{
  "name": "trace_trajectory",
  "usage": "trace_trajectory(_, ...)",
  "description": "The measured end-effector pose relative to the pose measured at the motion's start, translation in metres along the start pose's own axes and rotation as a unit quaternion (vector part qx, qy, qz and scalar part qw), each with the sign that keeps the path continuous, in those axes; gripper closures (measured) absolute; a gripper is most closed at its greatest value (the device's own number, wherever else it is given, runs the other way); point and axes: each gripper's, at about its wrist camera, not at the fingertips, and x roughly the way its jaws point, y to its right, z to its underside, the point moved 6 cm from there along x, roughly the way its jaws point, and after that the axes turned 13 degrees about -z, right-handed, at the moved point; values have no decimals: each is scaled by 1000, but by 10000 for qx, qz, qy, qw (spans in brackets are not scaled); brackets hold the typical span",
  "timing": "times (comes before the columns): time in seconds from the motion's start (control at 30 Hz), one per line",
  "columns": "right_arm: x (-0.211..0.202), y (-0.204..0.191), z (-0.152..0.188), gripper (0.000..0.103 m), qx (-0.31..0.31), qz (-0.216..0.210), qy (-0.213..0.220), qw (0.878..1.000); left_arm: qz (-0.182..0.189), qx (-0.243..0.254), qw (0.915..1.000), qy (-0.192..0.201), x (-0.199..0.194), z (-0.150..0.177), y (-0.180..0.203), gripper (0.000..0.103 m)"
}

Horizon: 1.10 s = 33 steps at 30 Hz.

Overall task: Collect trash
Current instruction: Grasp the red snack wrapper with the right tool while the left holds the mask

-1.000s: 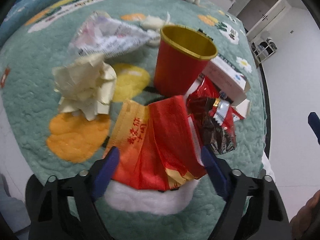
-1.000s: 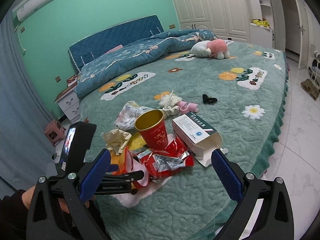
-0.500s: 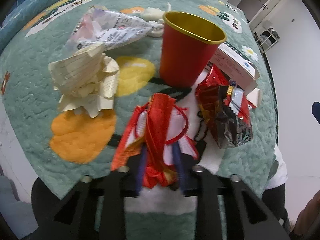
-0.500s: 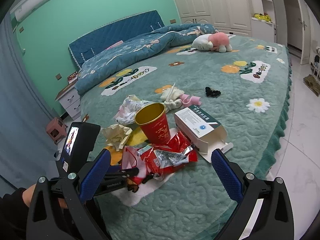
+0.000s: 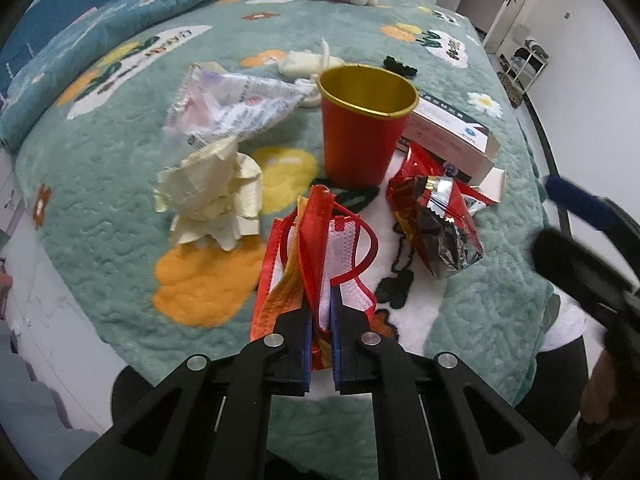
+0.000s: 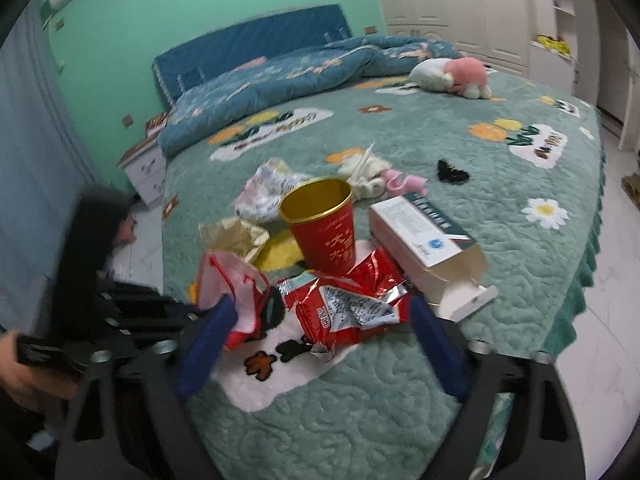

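Green quilted bedding [image 5: 100, 208] with flower patches covers the bed, a blue duvet [image 6: 280, 80] bunched toward the headboard and a pink-and-white plush toy [image 6: 452, 74] lying at the far side. Farthest left among the litter sits a crumpled ball of cream paper [image 5: 212, 196], with a clear printed plastic wrapper [image 5: 228, 108] just behind it. Next comes the red bag [image 5: 316, 248], a small woven carrier with loop handles; its mouth gapes a little in the left wrist view, showing a white lining, and nothing can be made out inside. The left gripper [image 5: 322, 320] has its blue-padded jaws pressed together on the bag's near edge, pinching the fabric. Behind the bag stands a red paper cup [image 5: 364, 128], upright, its gold interior showing no contents. Right of the bag and touching the cup's base lies a torn red foil snack wrapper [image 5: 436, 220], crushed flat with its silver inside exposed. Further right rests a white carton [image 6: 424, 240] on its side, end flap hanging open, its inside too dark to judge. The right gripper [image 6: 320, 344] hovers over the snack wrapper with its fingers spread wide on either side, gripping nothing; both views of it are blurred.
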Motion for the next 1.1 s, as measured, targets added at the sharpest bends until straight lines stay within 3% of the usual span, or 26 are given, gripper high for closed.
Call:
trace_trajectory(0.17,26,3,3,30,-123,-15,-324,9994,45,37,10000,18,-5,2,-3,94)
trace_trajectory(0.23,34,2,3,35,-259,72,-421,9988,58,21,10000,11,-2,0,0,94)
trace_trajectory(0.3,43,3,5,48,-379,163,-602,9973,89,20,10000,-8,-1,0,0,94)
trace_trajectory(0.43,52,9,6,52,-296,194,-730,9967,121,41,9999,-29,2,-2,1,94)
trace_trajectory(0.47,54,11,6,61,-288,195,-740,9967,111,51,9999,-30,3,-3,1,94)
trace_trajectory(0.5,56,12,7,77,-283,180,-784,9964,113,47,9999,-35,4,-2,1,94)
trace_trajectory(0.57,59,14,10,89,-232,123,-893,9957,147,37,9999,-59,5,-2,2,94)
trace_trajectory(0.73,57,15,14,98,-43,-58,-884,9961,152,49,9999,-48,6,-4,4,94)
trace_trajectory(1.1,20,-9,10,100,-57,-391,-560,9976,97,88,9997,206,-21,-1,7,94)
